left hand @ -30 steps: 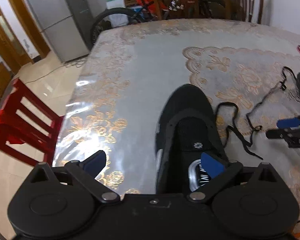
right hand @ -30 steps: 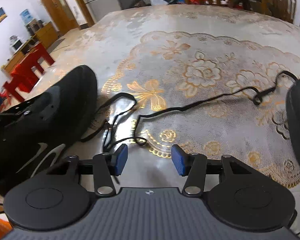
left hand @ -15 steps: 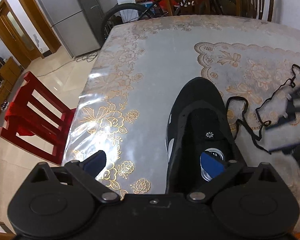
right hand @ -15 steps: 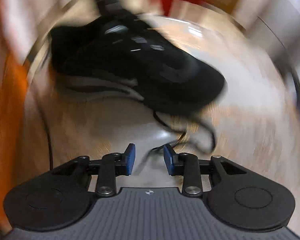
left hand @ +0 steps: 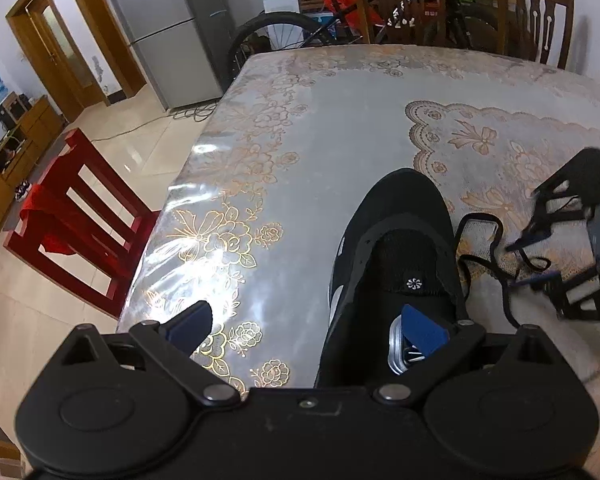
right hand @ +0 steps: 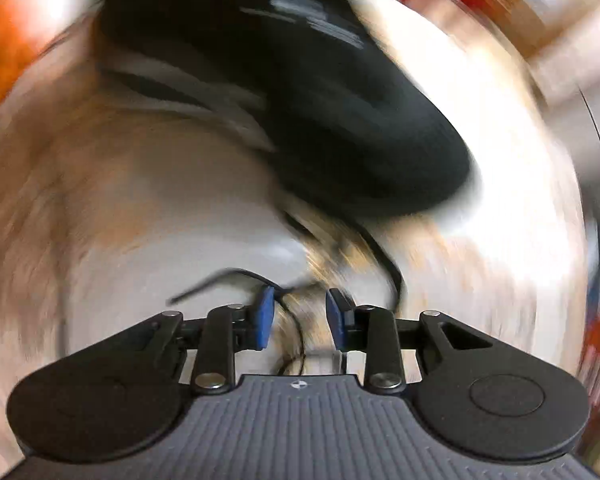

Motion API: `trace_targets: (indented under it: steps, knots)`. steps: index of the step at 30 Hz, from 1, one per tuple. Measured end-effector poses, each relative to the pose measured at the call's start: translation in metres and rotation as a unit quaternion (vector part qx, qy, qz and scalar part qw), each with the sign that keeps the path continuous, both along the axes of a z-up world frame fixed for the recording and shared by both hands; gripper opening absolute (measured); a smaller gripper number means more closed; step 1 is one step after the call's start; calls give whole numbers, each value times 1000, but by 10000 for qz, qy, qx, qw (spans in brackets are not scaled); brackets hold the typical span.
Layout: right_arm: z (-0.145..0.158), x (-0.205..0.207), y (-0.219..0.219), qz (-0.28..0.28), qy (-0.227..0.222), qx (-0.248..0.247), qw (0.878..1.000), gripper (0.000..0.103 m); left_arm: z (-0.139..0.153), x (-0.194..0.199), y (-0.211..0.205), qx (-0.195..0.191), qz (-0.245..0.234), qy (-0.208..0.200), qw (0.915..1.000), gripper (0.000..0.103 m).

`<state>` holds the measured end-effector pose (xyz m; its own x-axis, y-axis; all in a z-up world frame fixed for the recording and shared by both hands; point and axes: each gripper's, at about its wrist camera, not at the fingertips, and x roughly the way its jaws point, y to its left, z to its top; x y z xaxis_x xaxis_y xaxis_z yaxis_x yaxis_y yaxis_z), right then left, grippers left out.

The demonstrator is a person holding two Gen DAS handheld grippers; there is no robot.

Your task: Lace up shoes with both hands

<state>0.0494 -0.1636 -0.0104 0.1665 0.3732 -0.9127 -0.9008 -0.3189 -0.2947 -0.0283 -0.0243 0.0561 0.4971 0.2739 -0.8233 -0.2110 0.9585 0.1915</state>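
Right wrist view: right tool (right hand: 297, 314) half-open, jaws just closing around black shoelace (right hand: 235, 274), unpinched; heavy blur risked missing it.

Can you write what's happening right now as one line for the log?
left gripper: jaws wide open, one pad inside black fabric sneaker | right gripper: jaws closing around thin black shoelace, not yet pinched | lacing: not started

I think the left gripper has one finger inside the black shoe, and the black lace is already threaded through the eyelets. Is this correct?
Not quite. The left gripper does have one finger inside the black shoe, but the black lace is not threaded: it lies loose on the table beside the shoe, as the left wrist view shows.
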Motion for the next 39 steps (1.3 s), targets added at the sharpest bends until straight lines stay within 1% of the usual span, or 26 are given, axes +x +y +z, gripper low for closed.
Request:
trace_targets:
  steps: [1, 3, 5, 6, 7, 8, 9, 11, 12, 13, 14, 15, 16, 19, 21, 25, 27, 29, 30, 32, 33, 34, 35, 36, 38, 39]
  knots:
    - [2, 11, 0, -686, 237, -7, 9974, 30, 0, 0, 0, -2, 11, -7, 10000, 101]
    - [3, 29, -6, -1754, 606, -172, 9825, 30, 0, 1, -1, 11, 30, -26, 10000, 101]
    - [2, 41, -17, -2583, 1146, -548, 9577, 30, -1, 2, -2, 35, 37, -52, 10000, 101]
    - [1, 43, -23, -2790, 1520, -787, 9449, 33, -1, 2, -2, 62, 47, -66, 9999, 101]
    - [1, 39, -30, -2827, 1789, -920, 9379, 32, -2, 2, -2, 90, 57, -74, 9999, 101]
    - [2, 32, -35, -2749, 1897, -996, 9373, 32, -2, 2, -2, 104, 68, -78, 9999, 101]
    - [5, 22, -39, -2509, 1884, -968, 9446, 31, -2, 2, -1, 106, 86, -76, 9999, 101]
    - [18, -5, -47, -1556, 1383, -452, 9770, 31, -3, 2, 1, 105, 134, -49, 9998, 101]
    - [23, -19, -50, -926, 988, -134, 9907, 31, -4, 2, 2, 105, 161, -14, 9998, 101]
    - [24, -30, -53, -189, 556, 55, 9983, 31, -4, 3, 3, 108, 180, 3, 9998, 101]
    - [24, -40, -56, 554, 117, 237, 9981, 31, -4, 2, 2, 112, 194, 3, 9997, 101]
    - [19, -47, -59, 1317, -319, 218, 9905, 31, -4, 2, 2, 116, 207, 3, 9997, 101]
    - [16, -47, -58, 1821, -518, 115, 9818, 31, -4, 2, 2, 121, 221, 3, 9997, 101]
    - [3, -44, -53, 2924, -768, -328, 9526, 31, -3, 1, 1, 182, 260, -4, 9995, 101]
    - [-2, -41, -49, 3375, -801, -377, 9371, 31, -4, 0, 3, 149, 331, 9, 9993, 101]
    - [-5, -35, -36, 3853, -669, -363, 9197, 29, -5, -1, 10, 94, 488, 37, 9988, 101]
    - [-8, -37, -29, 3829, -565, -381, 9213, 3, -7, -2, 14, 79, 567, 50, 9983, 101]
    - [-9, -36, -22, 3316, -343, -318, 9423, 2, -8, -2, 18, 56, 620, 57, 9980, 101]
    - [-5, -30, -17, 2813, -81, -272, 9592, 2, -9, -1, 19, 36, 602, 47, 9982, 101]
    - [8, -14, -9, 1624, 496, -39, 9855, 2, -10, -1, 21, -10, 543, 2, 9985, 101]
    - [19, -2, -9, 922, 879, 235, 9916, 2, -10, 0, 22, -66, 483, -42, 9988, 101]
    - [30, 11, -10, 212, 1260, 511, 9905, 2, -11, 0, 22, -135, 413, -85, 9990, 101]
    - [42, 25, -14, -574, 1745, 866, 9792, 2, -12, 1, 22, -210, 316, -127, 9992, 101]
    - [49, 35, -21, -1164, 2088, 1172, 9639, 2, -13, 3, 21, -290, 195, -168, 9992, 101]
    - [58, 44, -35, -1955, 2407, 1683, 9357, 2, -19, 8, 20, -319, -16, -203, 9993, 101]
    - [61, 38, -20, -2157, 2446, 1852, 9270, 2, -23, 11, 21, -304, -107, -171, 9993, 101]
